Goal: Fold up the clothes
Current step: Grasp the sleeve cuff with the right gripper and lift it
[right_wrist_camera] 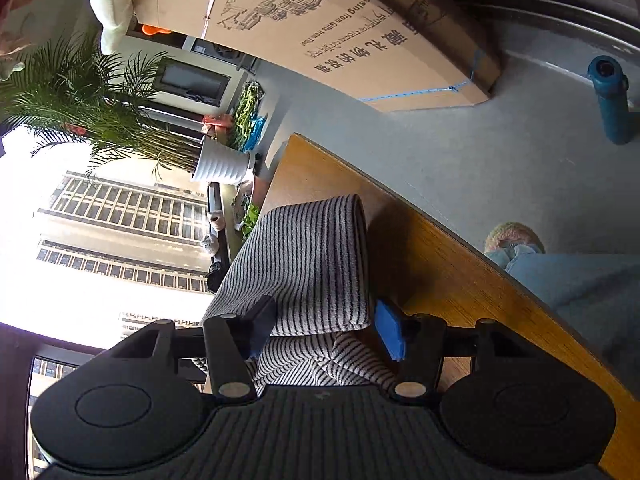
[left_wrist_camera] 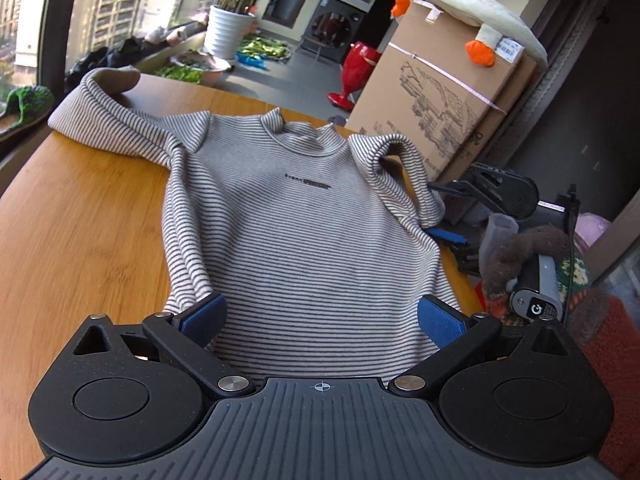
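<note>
Shirt (left_wrist_camera: 304, 216) lay flat on the tabletop (left_wrist_camera: 80, 216), soft and limp. Left claw (left_wrist_camera: 320, 316) hung released over its hem; right claw (right_wrist_camera: 320, 328) straddled the sleeve (right_wrist_camera: 308, 256), seemingly not clenched. Cuff looked the best grip.

Cardboard box (left_wrist_camera: 440, 96); potted plant (left_wrist_camera: 228, 32)

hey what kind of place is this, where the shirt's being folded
Probably a high-rise flat's enclosed balcony or sunroom: a wooden table beside a big window facing apartment towers, a potted palm, and a washing machine behind.
</note>
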Demonstrator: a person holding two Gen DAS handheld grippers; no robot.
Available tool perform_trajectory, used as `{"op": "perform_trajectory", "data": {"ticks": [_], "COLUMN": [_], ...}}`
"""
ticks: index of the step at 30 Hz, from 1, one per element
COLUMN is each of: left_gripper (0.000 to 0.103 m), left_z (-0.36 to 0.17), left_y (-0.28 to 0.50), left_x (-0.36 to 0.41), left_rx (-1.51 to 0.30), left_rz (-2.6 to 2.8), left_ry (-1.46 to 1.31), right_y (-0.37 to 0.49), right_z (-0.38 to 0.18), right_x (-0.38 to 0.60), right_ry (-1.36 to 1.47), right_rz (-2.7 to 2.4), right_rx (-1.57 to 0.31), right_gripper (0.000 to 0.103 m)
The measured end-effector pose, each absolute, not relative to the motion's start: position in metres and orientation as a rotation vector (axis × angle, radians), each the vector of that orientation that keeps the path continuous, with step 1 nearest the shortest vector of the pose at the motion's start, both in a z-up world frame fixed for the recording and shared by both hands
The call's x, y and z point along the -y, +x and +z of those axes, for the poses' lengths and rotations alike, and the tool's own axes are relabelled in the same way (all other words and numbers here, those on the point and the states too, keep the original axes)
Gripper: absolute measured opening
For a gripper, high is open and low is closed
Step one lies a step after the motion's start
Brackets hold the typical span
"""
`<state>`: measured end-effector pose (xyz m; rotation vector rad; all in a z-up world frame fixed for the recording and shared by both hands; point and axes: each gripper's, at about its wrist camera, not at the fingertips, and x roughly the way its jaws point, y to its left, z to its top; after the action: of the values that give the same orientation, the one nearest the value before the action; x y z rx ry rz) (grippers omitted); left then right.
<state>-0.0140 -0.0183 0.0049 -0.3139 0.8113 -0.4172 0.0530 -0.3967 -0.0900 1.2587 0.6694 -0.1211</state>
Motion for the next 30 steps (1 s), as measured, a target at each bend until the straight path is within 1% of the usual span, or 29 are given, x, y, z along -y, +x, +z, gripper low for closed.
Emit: {"op": "perform_trajectory", "data": {"ticks": [3, 4, 5, 6, 8, 12, 13, 14, 15, 18, 22, 26, 30], "left_gripper": [0.103, 0.103, 0.103, 0.103, 0.103, 0.103, 0.103, 0.103, 0.103, 0.103, 0.103, 0.103, 0.103], "left_z": [0.009, 0.010, 0.011, 0.010, 0.009, 0.006, 0.006, 0.006, 0.007, 0.009, 0.012, 0.012, 0.009], "left_y": [-0.024, -0.026, -0.027, -0.027, -0.026, -0.024, -0.023, -0.023, -0.024, -0.026, -0.030, -0.031, -0.030], "left_x": [0.019, 0.018, 0.016, 0.014, 0.008, 0.001, 0.000, 0.001, 0.001, 0.000, -0.001, -0.004, -0.004], "left_rx": [-0.800, -0.792, -0.787, -0.786, -0.785, -0.786, -0.787, -0.785, -0.783, -0.774, -0.764, -0.760, -0.772], "left_rz": [-0.459, -0.458, -0.457, -0.455, -0.451, -0.455, -0.461, -0.467, -0.472, -0.481, -0.479, -0.473, -0.460], "left_ry": [-0.322, -0.317, -0.319, -0.327, -0.343, -0.373, -0.378, -0.379, -0.379, -0.382, -0.385, -0.392, -0.391], "right_y": [0.070, 0.074, 0.078, 0.081, 0.083, 0.079, 0.077, 0.074, 0.072, 0.066, 0.067, 0.061, 0.060], "right_z": [-0.099, -0.098, -0.094, -0.085, -0.056, 0.022, 0.041, 0.056, 0.071, 0.108, 0.132, 0.128, 0.090], "right_x": [0.393, 0.392, 0.391, 0.391, 0.389, 0.380, 0.377, 0.374, 0.371, 0.361, 0.342, 0.342, 0.367], "right_ry": [1.294, 1.278, 1.251, 1.206, 1.074, 0.735, 0.666, 0.623, 0.591, 0.505, 0.413, 0.468, 0.597], "right_rz": [-0.146, -0.166, -0.175, -0.175, -0.182, -0.178, -0.171, -0.162, -0.154, -0.124, -0.086, -0.049, -0.078], "right_rx": [-0.638, -0.641, -0.645, -0.643, -0.614, -0.485, -0.453, -0.428, -0.410, -0.364, -0.366, -0.424, -0.527], "right_gripper": [0.052, 0.041, 0.027, 0.023, 0.019, 0.017, 0.015, 0.007, 0.005, 0.005, 0.005, 0.005, 0.006]}}
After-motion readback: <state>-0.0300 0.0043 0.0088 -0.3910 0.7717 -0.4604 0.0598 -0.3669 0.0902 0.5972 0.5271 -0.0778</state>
